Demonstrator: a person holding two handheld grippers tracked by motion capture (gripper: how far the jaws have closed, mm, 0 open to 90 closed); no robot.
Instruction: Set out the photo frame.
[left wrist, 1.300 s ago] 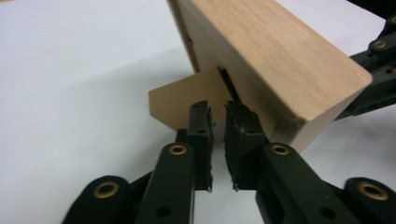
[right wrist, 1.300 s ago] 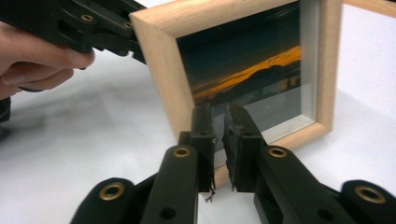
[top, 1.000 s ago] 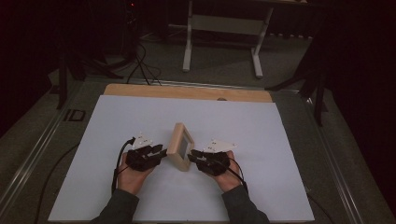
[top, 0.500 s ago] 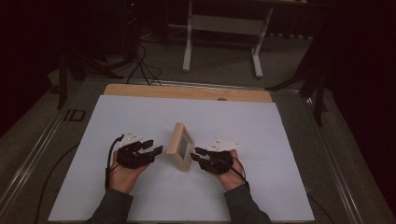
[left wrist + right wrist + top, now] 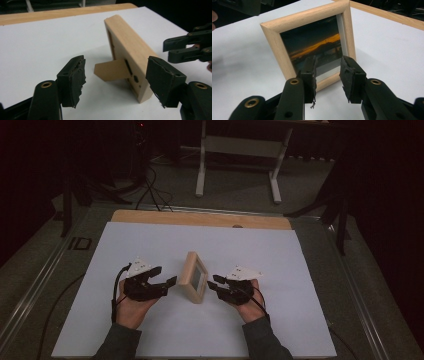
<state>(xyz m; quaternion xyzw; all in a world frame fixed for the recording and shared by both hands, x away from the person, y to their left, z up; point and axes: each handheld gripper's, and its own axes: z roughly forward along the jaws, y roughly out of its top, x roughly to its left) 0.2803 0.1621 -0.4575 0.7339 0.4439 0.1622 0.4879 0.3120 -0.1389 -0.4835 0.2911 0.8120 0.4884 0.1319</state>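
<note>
A small light-wood picture frame (image 5: 194,276) stands upright on the white sheet, between my two grippers. In the left gripper view its back (image 5: 130,50) shows, propped on a fold-out stand (image 5: 112,70). The right gripper view faces its dark sunset photo (image 5: 312,45). My left gripper (image 5: 168,275) (image 5: 117,80) is open just left of the frame, apart from it; its jaws have just been opening, with nothing pressed between them. My right gripper (image 5: 212,282) (image 5: 327,75) is open close to the frame's front, jaws also just opening, holding nothing. It appears too in the left gripper view as the right gripper (image 5: 185,47).
The white sheet (image 5: 150,245) covers the table, with a wooden strip (image 5: 200,219) along the far edge. Beyond the table are a white stand's legs (image 5: 237,150) and cables (image 5: 150,185) on the dark floor.
My left gripper has let go of the frame's back, opened wide and drawn away to the left. The frame stays standing. The right gripper has kept its place, jaws a little wider.
</note>
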